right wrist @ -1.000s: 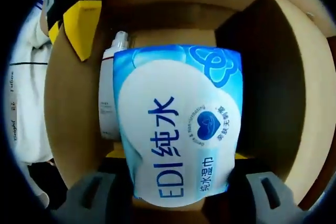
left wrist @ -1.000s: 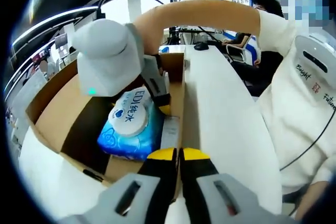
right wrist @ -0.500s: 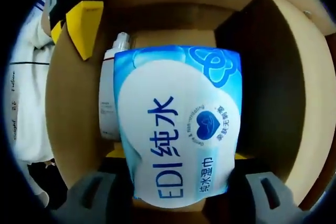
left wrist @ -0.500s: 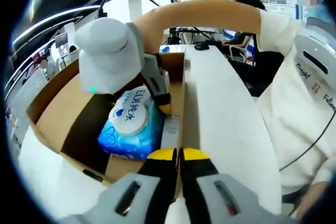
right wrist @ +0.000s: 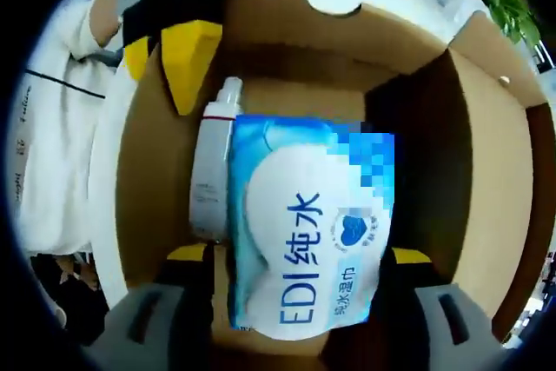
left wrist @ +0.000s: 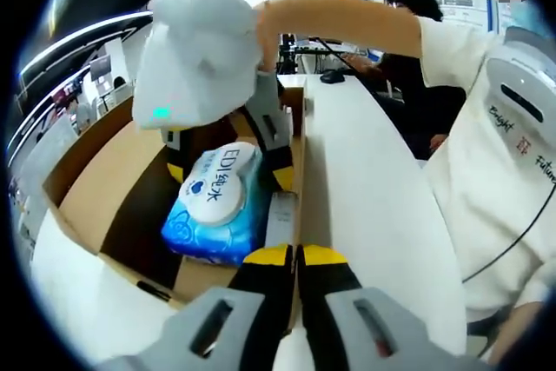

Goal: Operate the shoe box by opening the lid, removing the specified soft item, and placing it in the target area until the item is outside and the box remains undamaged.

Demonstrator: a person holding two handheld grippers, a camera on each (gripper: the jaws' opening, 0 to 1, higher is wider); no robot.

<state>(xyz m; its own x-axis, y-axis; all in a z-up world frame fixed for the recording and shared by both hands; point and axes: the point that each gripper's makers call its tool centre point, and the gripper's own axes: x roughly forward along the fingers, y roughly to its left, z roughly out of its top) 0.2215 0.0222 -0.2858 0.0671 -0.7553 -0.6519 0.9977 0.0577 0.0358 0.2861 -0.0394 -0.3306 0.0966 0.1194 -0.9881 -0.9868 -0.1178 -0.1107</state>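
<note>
Cardboard box (left wrist: pixel 82 188) open, wipes pack (left wrist: pixel 215 206) inside.
Left gripper view: your left gripper (left wrist: pixel 295 258) is clamped on the box wall; the pack's long axis runs away from you. Right gripper view: your right gripper (right wrist: pixel 295 258) straddles the pack (right wrist: pixel 304 232), grasp uncertain; lift-out remains.

I've got the blue-white wet wipes pack (right wrist: pixel 304 254) lying flat between my right gripper's (right wrist: pixel 297 258) jaws, inside the open cardboard shoe box (right wrist: pixel 156 188).
</note>
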